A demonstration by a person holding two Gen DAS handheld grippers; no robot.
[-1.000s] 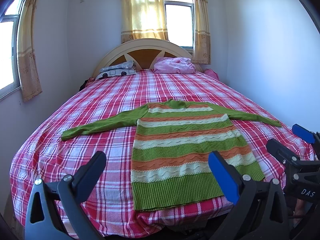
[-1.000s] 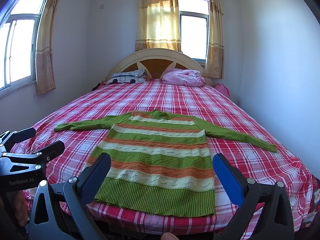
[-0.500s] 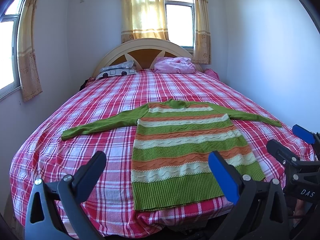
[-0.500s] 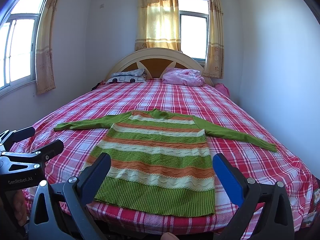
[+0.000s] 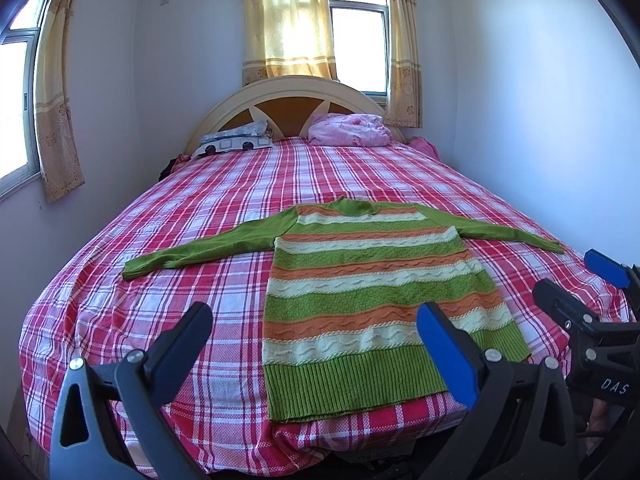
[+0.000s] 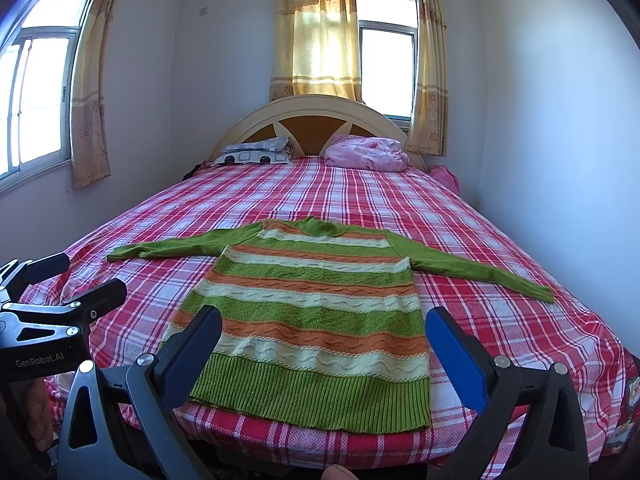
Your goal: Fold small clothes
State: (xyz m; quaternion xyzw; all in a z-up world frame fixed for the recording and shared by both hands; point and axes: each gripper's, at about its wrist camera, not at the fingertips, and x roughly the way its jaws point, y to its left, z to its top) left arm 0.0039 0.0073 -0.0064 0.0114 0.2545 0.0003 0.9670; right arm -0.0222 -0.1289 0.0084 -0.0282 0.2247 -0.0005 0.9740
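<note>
No fold is made yet: the striped sweater [image 5: 372,300] lies flat on the bed [image 5: 160,280], collar toward 12 o'clock, while the left hand-held gripper [image 5: 316,344] and right hand-held gripper [image 6: 324,344] hover wide open, empty.

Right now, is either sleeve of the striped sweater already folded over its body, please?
No, both sleeves of the striped sweater lie spread out on the bed.

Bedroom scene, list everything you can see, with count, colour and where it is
sweater: one, green with orange and cream stripes, flat near the bed's foot, sleeves spread
bed: one, red plaid sheet, fills the room
headboard: one, cream and brown, far end
pillow: one, patterned, far left
pink bundle: one, far right
curtains: yellow, at the windows
left gripper: open, empty, before the bed's foot
right gripper: open, empty, beside it
</note>
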